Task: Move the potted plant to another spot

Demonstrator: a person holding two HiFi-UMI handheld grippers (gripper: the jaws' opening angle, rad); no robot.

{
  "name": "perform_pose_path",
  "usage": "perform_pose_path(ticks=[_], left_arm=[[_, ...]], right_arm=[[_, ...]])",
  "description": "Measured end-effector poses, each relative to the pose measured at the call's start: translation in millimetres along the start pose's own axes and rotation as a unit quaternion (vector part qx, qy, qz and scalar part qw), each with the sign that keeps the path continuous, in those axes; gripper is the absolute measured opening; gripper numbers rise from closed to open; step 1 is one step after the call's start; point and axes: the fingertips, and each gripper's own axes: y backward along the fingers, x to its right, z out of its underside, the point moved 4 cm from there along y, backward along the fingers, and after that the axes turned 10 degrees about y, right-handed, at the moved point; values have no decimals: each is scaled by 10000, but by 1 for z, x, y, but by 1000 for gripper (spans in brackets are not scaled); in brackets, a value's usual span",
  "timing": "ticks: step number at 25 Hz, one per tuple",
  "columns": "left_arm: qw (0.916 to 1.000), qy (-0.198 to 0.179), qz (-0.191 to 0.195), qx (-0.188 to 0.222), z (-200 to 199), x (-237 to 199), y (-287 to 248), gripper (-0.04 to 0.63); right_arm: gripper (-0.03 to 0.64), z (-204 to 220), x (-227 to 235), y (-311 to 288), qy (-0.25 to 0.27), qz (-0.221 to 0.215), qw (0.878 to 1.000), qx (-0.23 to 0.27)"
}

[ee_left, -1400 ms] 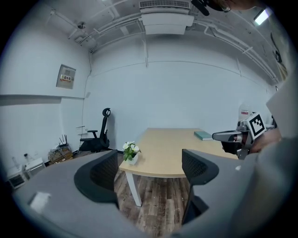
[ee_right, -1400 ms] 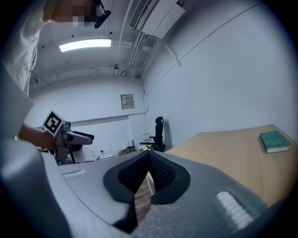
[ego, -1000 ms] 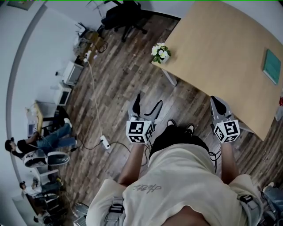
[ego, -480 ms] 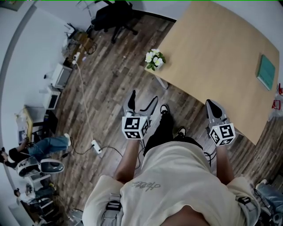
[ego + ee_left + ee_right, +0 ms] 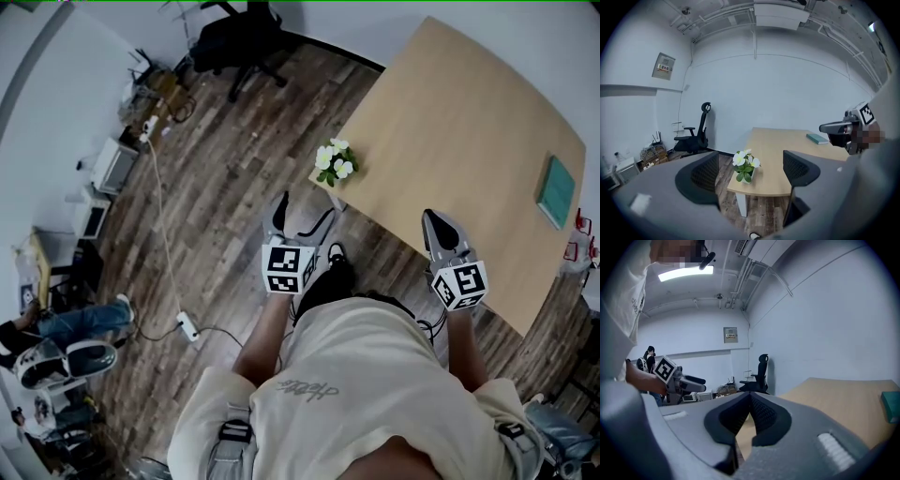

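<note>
At the worktop (image 5: 450, 122) corner, the potted plant (image 5: 336, 161) now stands nearer as I walk up; left gripper (image 5: 302, 217) fingers spread wide, empty, right gripper (image 5: 435, 223) fingers closed on nothing, the grasp still ahead.

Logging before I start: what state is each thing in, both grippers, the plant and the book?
left gripper: open, nothing between its jaws.
right gripper: shut, empty.
potted plant: upright on the table corner, untouched.
book: closed, lying flat on the table.
</note>
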Motion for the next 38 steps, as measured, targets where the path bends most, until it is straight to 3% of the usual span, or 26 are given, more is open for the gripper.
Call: perform_pose_path(ticks=[11, 18, 30, 38], left_arm=[[9982, -74, 422, -419, 28, -34, -60, 443], [9944, -155, 737, -740, 46, -49, -91, 449], [9874, -177, 833, -1332, 87, -42, -133, 466], [9847, -267, 578, -1623, 110, -49, -163, 466]], right_arm=[[2, -12, 0, -57, 16, 238, 9991, -342], [3, -16, -18, -87, 287, 144, 9984, -471], [2, -5, 2, -65, -60, 413, 9969, -663], [2, 24, 19, -47, -530, 598, 9923, -949]])
